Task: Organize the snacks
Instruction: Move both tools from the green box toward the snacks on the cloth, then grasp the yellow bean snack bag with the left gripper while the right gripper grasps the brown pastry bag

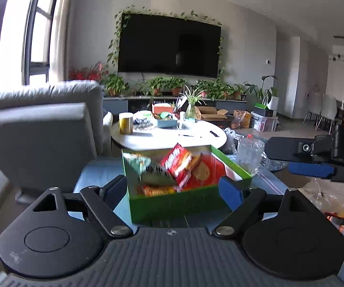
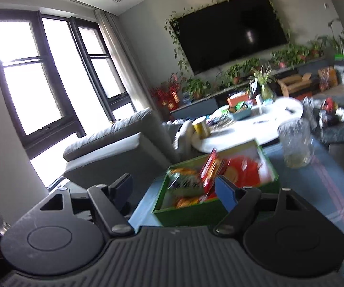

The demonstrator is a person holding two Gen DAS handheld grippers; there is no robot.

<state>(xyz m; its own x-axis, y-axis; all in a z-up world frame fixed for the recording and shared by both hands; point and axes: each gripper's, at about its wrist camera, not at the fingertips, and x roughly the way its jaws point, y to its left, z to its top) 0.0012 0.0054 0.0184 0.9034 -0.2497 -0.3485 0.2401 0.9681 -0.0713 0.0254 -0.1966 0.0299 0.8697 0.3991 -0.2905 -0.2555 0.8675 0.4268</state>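
A green box (image 1: 176, 202) holding several snack packs sits on a blue cloth; a red biscuit pack (image 1: 179, 161) leans upright among them. My left gripper (image 1: 173, 190) is open and empty, its fingers on either side of the box's near wall. The right gripper's blue-padded finger shows in the left wrist view (image 1: 310, 169), to the right of the box. In the right wrist view the same green box (image 2: 195, 211) with the red pack (image 2: 211, 167) lies ahead, and my right gripper (image 2: 174, 191) is open and empty just short of it.
A clear glass jar (image 1: 249, 154) stands right of the box, also in the right wrist view (image 2: 295, 143). A white round table (image 1: 172, 138) with a gold can (image 1: 125, 123) lies behind. A grey sofa (image 1: 40, 129) is at left. Plastic bags (image 1: 324, 193) lie at right.
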